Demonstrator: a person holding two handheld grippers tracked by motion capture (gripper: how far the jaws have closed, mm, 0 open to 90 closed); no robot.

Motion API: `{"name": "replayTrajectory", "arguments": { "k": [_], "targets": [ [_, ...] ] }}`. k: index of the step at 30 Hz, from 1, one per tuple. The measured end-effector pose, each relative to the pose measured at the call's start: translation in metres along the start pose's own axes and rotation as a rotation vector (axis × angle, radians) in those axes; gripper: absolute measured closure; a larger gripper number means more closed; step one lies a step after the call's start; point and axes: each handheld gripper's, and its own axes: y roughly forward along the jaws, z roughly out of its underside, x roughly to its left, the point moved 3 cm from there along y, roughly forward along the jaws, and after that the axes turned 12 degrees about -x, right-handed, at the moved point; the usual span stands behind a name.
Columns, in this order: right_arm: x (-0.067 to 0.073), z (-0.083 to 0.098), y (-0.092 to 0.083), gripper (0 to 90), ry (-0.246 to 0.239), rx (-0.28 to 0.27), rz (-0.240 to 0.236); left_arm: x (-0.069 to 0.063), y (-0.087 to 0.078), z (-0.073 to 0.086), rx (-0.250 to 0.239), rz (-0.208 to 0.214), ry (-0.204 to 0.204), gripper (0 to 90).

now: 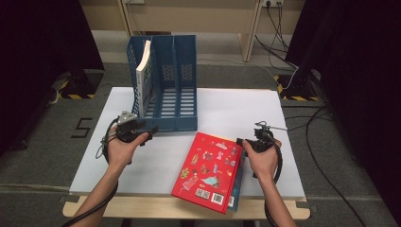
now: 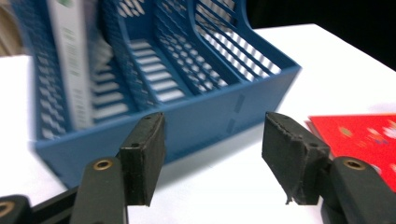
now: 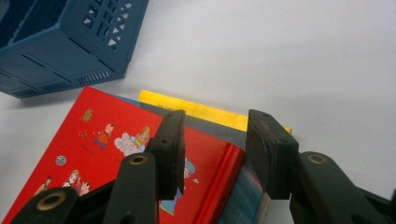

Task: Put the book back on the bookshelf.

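Grey carpet floor [image 1: 42, 156]; black curtains [image 1: 359, 71] both sides; cables [image 1: 283, 42] trailing behind table.

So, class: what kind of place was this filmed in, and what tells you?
Probably a lab or recording studio set up like a desk: a white table ringed by black curtains, cables trailing across the carpet, and hazard-striped stand feet.

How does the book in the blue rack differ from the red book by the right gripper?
The white book stands on edge, leaning, in the leftmost slot of the rack; the red book lies flat on the table, on top of other books. The white book's cover is pale with green print; the red book's is bright red with cartoon figures. The right gripper hovers open over the red book's edge; no gripper is at the white book. Neither book is gripped.
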Motion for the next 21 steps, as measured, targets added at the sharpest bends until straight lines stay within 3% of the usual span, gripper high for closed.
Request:
{"name": "replayTrajectory", "arguments": {
  "k": [10,21],
  "targets": [
    [-0.002,0.005,0.008,57.5,0.013,0.037,0.006,-0.037,0.021,0.020,0.074,0.122,0.006,41.1],
    [-0.002,0.006,0.012,56.0,0.016,0.056,-0.007,-0.050,0.032,0.033,0.124,0.181,-0.026,42.3]
  ]
}}
